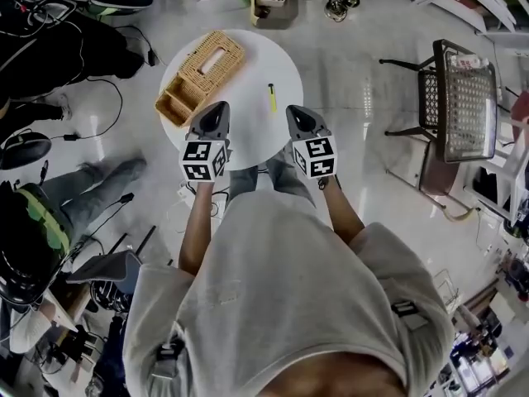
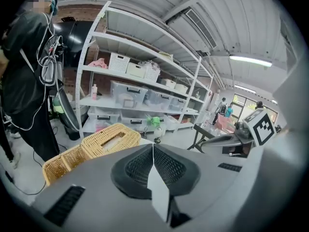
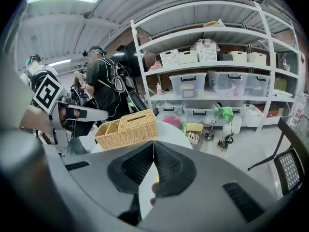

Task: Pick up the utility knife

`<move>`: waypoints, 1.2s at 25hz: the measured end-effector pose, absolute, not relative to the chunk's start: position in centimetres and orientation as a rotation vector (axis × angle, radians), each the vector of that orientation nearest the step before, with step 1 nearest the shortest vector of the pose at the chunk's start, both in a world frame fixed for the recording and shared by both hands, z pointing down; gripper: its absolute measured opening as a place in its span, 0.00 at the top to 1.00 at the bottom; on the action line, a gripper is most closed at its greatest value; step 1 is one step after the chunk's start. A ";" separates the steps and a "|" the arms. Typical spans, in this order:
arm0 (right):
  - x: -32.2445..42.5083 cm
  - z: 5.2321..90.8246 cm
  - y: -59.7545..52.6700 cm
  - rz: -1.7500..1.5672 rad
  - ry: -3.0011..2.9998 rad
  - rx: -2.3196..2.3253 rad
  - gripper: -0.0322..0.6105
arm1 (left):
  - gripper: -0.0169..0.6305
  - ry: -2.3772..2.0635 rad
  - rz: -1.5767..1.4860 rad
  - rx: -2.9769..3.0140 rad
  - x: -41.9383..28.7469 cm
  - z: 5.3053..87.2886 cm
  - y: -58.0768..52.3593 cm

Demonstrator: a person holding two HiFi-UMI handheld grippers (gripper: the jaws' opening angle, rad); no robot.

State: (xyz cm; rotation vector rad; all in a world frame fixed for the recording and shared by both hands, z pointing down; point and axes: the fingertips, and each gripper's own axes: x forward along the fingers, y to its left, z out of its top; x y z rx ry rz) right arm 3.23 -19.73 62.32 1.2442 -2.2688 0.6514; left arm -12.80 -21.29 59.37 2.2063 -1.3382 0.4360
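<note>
head view: utility knife (image 1: 271,98) on round table (image 1: 289,63); left gripper (image 1: 221,107), right gripper (image 1: 293,111) both closed, empty

A slim yellow utility knife (image 1: 271,98) lies flat on a round white table (image 1: 281,64), seen from the head view. Its body is bright yellow, with a short dark section at the far end. It lies lengthwise, pointing almost straight away from the person, on bare tabletop right of the table's middle. It sits alone, clear of the wicker basket (image 1: 201,75) to its left and touching nothing else. It is too small to tell whether the blade is out. The right gripper view shows only a thin sliver of yellow.
</note>
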 end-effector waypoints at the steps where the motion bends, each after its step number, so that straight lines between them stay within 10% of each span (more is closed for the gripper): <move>1: 3.1 62.6 -19.4 0.658 -2.265 1.237 0.90 | 0.94 -1.335 0.439 2.201 -12.9 59.7 -21.0; 24: 2.6 68.0 -14.0 0.816 -2.213 1.083 0.89 | 0.94 -1.274 0.493 2.137 -12.2 63.6 -17.6; 30: 2.0 68.6 -13.4 0.825 -2.221 1.043 0.58 | 0.94 -1.277 0.497 2.129 -12.3 63.6 -17.4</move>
